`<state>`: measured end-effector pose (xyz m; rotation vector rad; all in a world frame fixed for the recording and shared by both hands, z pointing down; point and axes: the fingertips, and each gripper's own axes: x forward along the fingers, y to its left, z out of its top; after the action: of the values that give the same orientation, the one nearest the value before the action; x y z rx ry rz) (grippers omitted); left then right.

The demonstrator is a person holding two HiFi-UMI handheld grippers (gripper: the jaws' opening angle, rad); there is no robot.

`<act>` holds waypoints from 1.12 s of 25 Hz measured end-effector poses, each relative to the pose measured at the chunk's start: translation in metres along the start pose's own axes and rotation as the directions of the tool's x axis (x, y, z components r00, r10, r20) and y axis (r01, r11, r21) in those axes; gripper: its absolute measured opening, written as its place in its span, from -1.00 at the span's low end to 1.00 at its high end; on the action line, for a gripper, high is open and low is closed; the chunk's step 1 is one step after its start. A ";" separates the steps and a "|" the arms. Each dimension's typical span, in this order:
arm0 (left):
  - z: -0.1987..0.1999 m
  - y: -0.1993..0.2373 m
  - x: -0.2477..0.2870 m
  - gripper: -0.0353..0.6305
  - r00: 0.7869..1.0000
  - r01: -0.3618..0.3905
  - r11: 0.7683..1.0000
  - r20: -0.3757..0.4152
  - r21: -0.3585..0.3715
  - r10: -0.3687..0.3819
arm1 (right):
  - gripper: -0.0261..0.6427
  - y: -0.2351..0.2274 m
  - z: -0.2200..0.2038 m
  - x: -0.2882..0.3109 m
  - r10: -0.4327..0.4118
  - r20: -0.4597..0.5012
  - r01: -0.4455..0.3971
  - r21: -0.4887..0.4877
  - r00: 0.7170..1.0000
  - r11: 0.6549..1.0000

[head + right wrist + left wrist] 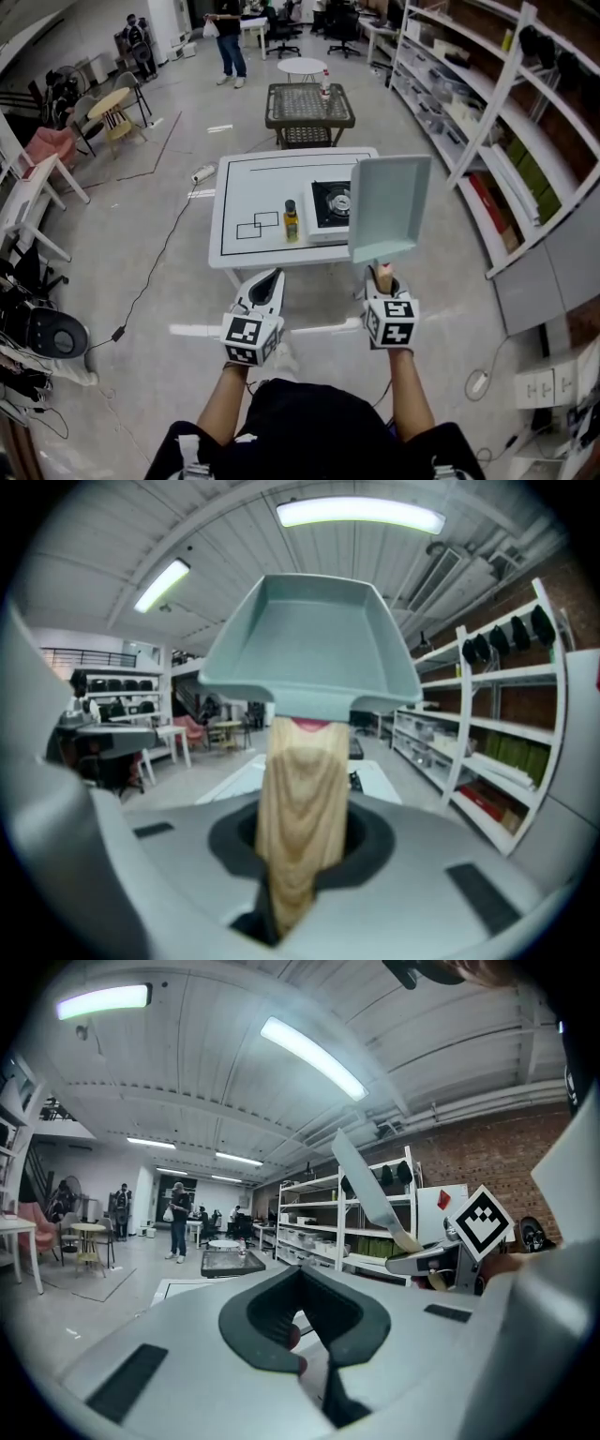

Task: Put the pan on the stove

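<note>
While my right gripper [382, 274] clamps pan [389, 206] by wooden handle [300, 799], left gripper [267, 279] closed, empty, I'm mid-carry; next: level pan over stove [330, 203], lower.

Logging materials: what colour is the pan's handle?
The handle is light tan wood grain; right gripper view shows it best.
</note>
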<state>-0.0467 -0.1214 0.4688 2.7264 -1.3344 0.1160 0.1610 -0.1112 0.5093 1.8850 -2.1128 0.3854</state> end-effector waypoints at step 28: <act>0.015 0.156 0.154 -0.82 0.992 0.119 0.993 -0.046 -0.011 -0.119 | -0.70 0.006 0.045 0.195 -0.093 -0.123 0.100 0.047 0.988 0.994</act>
<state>-0.0749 -0.3392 0.4803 2.7702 -1.1551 0.1624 0.1329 -0.3067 0.5424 1.9329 -1.9437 0.5253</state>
